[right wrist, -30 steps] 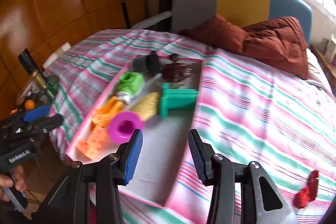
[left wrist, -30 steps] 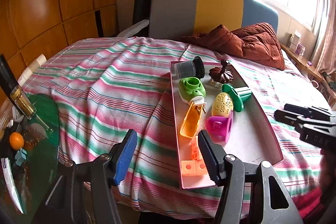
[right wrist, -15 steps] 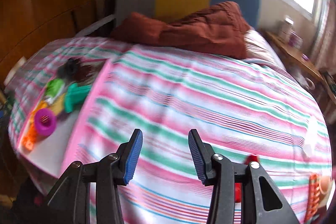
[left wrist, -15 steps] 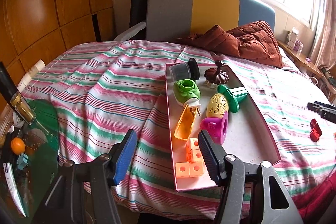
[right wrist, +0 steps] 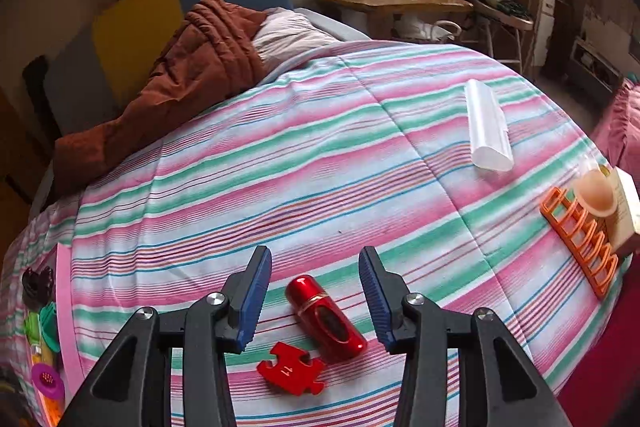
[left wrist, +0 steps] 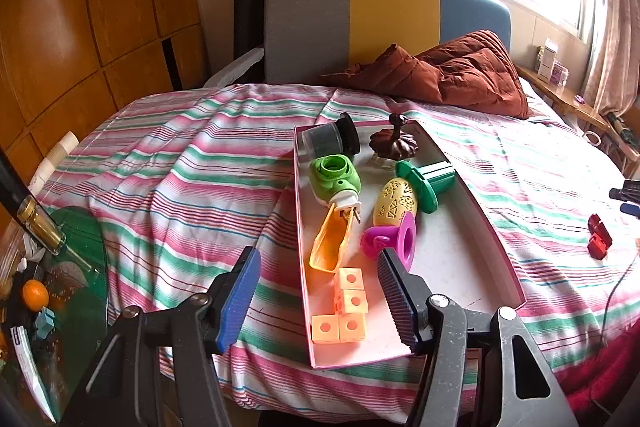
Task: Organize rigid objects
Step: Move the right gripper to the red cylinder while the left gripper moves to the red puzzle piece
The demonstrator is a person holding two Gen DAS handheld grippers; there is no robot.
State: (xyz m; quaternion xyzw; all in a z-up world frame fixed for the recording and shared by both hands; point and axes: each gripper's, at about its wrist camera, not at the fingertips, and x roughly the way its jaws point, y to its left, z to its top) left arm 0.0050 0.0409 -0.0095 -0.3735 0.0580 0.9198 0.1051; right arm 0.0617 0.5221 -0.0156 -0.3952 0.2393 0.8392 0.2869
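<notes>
2 tongs, both apart: right tongs (right wrist: pixel 316 297) astride red cylinder (right wrist: pixel 326 315), puzzle piece (right wrist: pixel 291 367) at 7 o'clock; left tongs (left wrist: pixel 318 301) over tray (left wrist: pixel 476 215) edge.

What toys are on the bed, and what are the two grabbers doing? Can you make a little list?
tray: pink, holds toys
in tray: orange cubes, magenta spool, yellow egg
on bedspread: red cylinder, red puzzle piece
left gripper: open, empty, near tray
right gripper: open, red cylinder between its fingers
</notes>
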